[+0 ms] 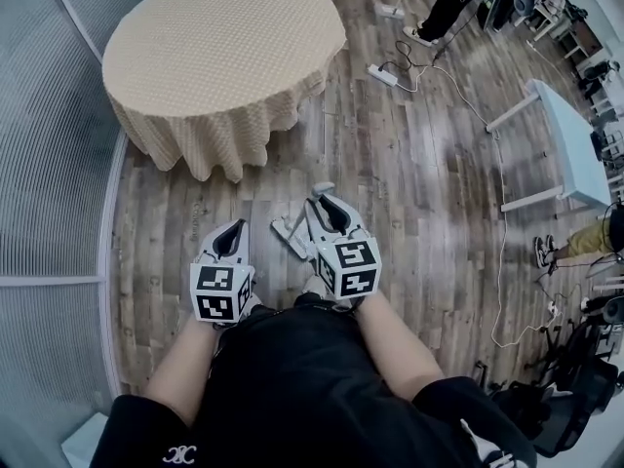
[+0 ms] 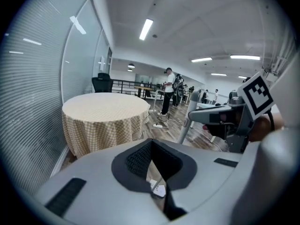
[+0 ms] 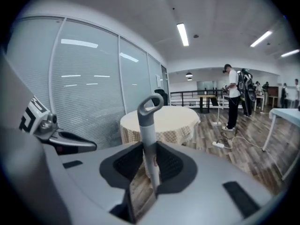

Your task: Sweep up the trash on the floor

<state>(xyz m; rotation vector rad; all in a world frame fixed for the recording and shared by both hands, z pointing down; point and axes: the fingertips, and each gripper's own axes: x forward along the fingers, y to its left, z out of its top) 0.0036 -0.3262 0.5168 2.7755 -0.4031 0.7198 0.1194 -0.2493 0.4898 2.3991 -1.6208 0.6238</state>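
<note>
Gripping a grey, loop-topped handle in the right gripper, just right of centre in the head view, with both dark pads pressed against the shaft from either side. Held upright, the loop rising clear above the jaws and the lower shaft running down between them toward the wooden floor. Seen low and left of centre in the same view, the left gripper, jaws drawn together at the tips and clamping nothing, leaving only a thin slit further back. Visible through that slit in the left gripper view, a small white scrap of trash lying on the boards at the lower centre of the frame, crossed by a thin pale line too slight to identify. Lying on the floor between the two grippers in the head view, a pale tool head, its exact kind hard to tell. Standing at the upper left of the head view, well apart from both grippers, a round table under a checked cloth.
</note>
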